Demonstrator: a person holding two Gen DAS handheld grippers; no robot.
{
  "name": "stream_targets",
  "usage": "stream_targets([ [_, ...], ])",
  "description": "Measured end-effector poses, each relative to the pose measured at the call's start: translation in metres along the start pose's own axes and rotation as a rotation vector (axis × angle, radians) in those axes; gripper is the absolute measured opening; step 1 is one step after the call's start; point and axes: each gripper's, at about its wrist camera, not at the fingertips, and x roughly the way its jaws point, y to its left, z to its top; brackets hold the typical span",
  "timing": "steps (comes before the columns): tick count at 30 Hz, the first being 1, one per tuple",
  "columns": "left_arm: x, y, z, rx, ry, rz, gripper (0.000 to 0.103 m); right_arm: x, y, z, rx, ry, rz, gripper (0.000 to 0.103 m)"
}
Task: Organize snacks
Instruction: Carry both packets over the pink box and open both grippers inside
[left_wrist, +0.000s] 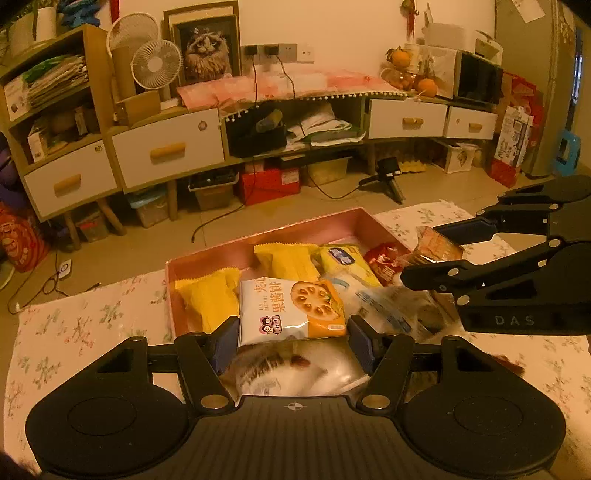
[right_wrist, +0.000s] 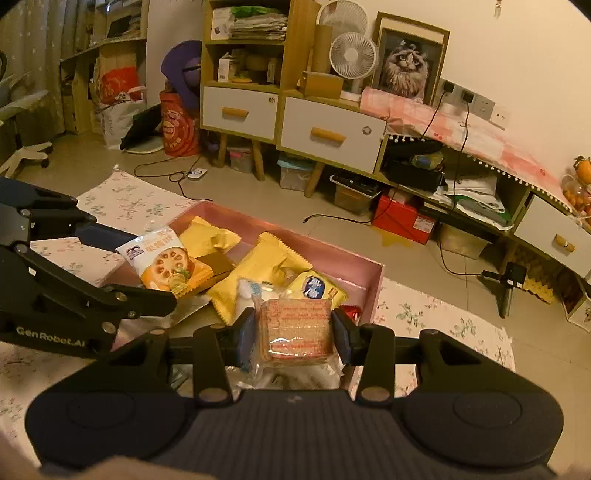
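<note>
The shallow pink cardboard tray (left_wrist: 258, 236) sits on a bench covered with a floral cloth (left_wrist: 74, 317), and it serves as the collecting place: two crinkled yellow foil snack packets (left_wrist: 210, 299) lie in it beside a yellow-and-blue wrapped biscuit pack (left_wrist: 347, 260), a small red sachet (left_wrist: 384, 260) and some clear-wrapped items, all loosely heaped rather than lined up. Each tool carries one snack above that heap, probably so both can be set down in order. The left gripper (left_wrist: 291, 341) has its jaws about half spread, pinching a white-and-orange jam biscuit packet (left_wrist: 291, 308) by its side edges. The right gripper (right_wrist: 294, 334) has its jaws set narrower, clamped on a clear-wrapped stack of brown crackers (right_wrist: 295, 332) over the tray's near right corner.
</note>
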Motion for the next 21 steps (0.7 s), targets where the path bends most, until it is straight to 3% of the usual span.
stream_targets([
  [4, 0.018, 0.003, 0.003, 0.001, 0.009, 0.013, 0.062, 0.013, -0.006, 0.000, 0.008, 0.012, -0.003, 0.040],
  [7, 0.028, 0.005, 0.003, -0.001, 0.016, 0.015, 0.062, 0.021, -0.012, -0.001, 0.023, 0.025, -0.001, 0.032],
  [14, 0.046, 0.007, -0.004, -0.001, 0.040, 0.014, 0.065, 0.035, -0.016, -0.007, 0.041, 0.066, 0.007, 0.032],
  [21, 0.044, 0.006, -0.004, 0.000, 0.042, 0.008, 0.081, 0.026, -0.018, 0.000, 0.049, 0.044, 0.001, 0.045],
])
